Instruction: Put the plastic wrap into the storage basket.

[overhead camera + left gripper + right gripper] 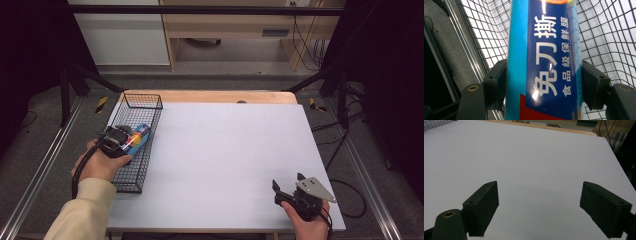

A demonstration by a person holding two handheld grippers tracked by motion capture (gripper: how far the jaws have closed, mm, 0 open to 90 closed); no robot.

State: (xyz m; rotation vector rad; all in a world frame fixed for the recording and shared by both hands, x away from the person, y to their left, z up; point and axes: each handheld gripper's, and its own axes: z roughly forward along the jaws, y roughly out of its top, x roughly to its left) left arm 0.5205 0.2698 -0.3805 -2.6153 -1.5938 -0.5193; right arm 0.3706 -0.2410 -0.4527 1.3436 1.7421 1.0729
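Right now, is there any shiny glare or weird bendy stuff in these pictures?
Left gripper view: white glare spots shine on the blue box, and the wire basket lines bend in curves from the lens. Right gripper view: even, soft light on the table, no glare. High view: the table is bright while the floor and edges around it go dark.

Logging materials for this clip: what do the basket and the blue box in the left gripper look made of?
Basket: thin black wire mesh, likely coated metal; its open grid shows the white table through it. Cling film box: glossy printed cardboard by the look, with sheen spots on its blue face; plastic cannot be ruled out. Left gripper pads press its sides.
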